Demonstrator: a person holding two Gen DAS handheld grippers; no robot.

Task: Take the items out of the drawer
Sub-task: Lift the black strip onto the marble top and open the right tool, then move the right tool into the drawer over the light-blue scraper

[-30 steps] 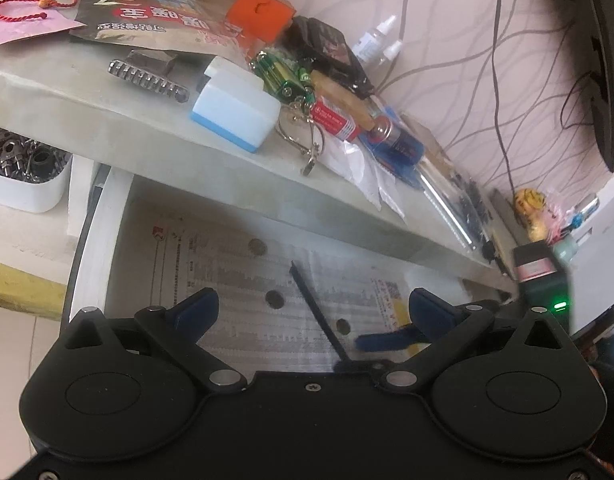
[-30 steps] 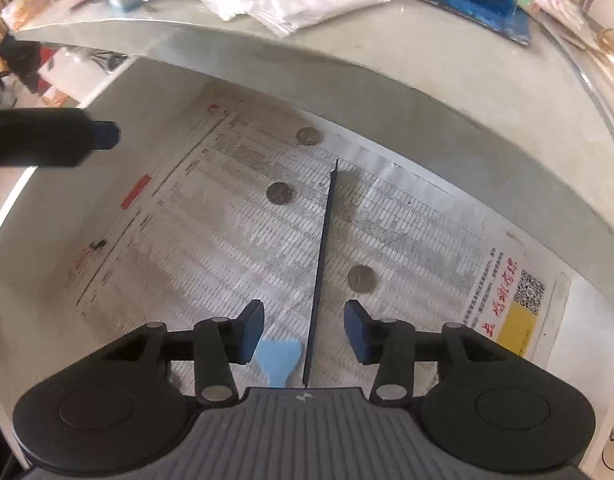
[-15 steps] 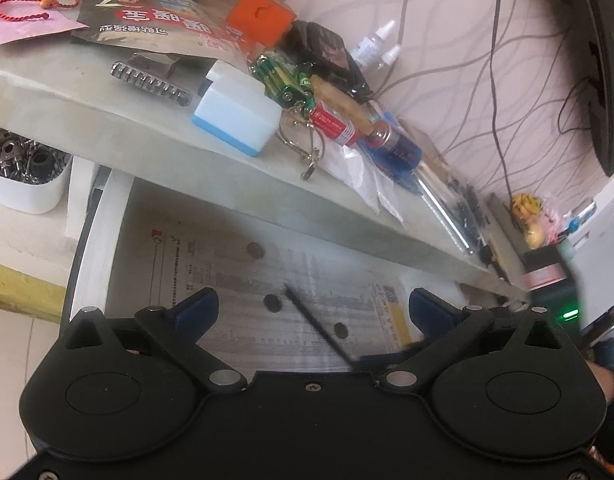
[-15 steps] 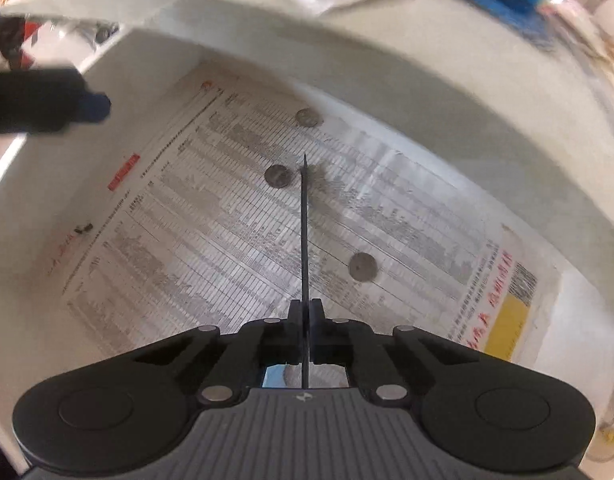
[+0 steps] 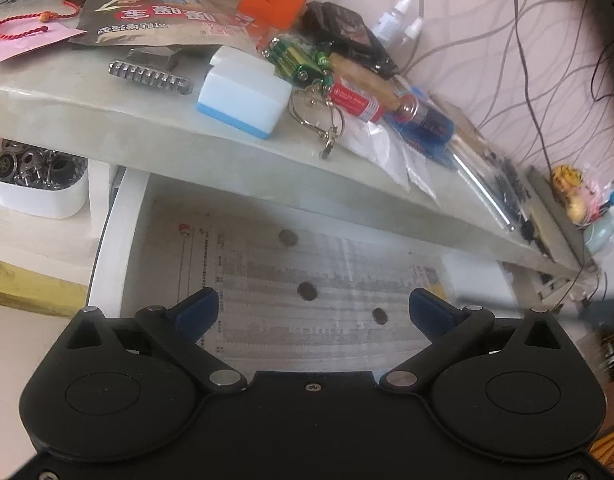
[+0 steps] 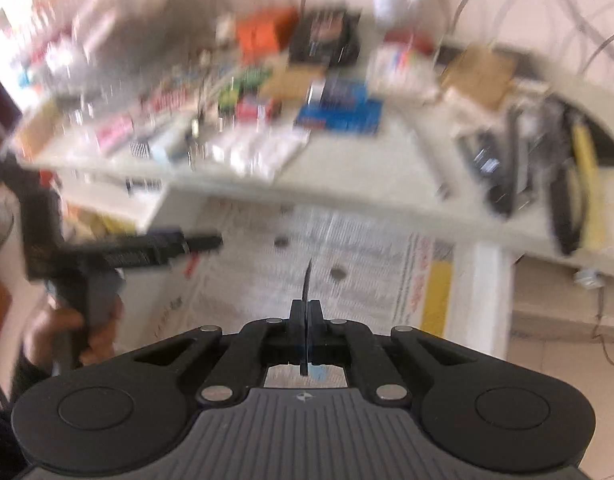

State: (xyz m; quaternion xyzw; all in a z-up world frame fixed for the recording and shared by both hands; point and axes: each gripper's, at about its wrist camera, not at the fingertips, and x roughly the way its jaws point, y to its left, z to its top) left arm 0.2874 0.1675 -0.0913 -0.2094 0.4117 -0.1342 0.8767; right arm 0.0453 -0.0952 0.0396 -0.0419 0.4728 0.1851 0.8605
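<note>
A cluttered counter (image 5: 107, 96) overhangs the open white drawer (image 5: 107, 248), whose floor is lined with newspaper (image 5: 267, 280). We see three coins (image 5: 307, 291) lying flat and well apart on that paper; little else shows in the drawer. Beside it, a white tub (image 5: 43, 200) holds metal washers and rings. Our left gripper (image 5: 313, 308) hangs over the drawer, jaws wide and empty. Our right gripper (image 6: 305, 322) is clamped on a thin black strip (image 6: 306, 280), held clear above the newspaper, its tip pointing forward. We judge the strip light, narrow and somewhat flexible, apt to swing if pinched only at one end; a grip nearer its middle would steady it. The coins look hard, flat and slippery, best taken by their edges.
</note>
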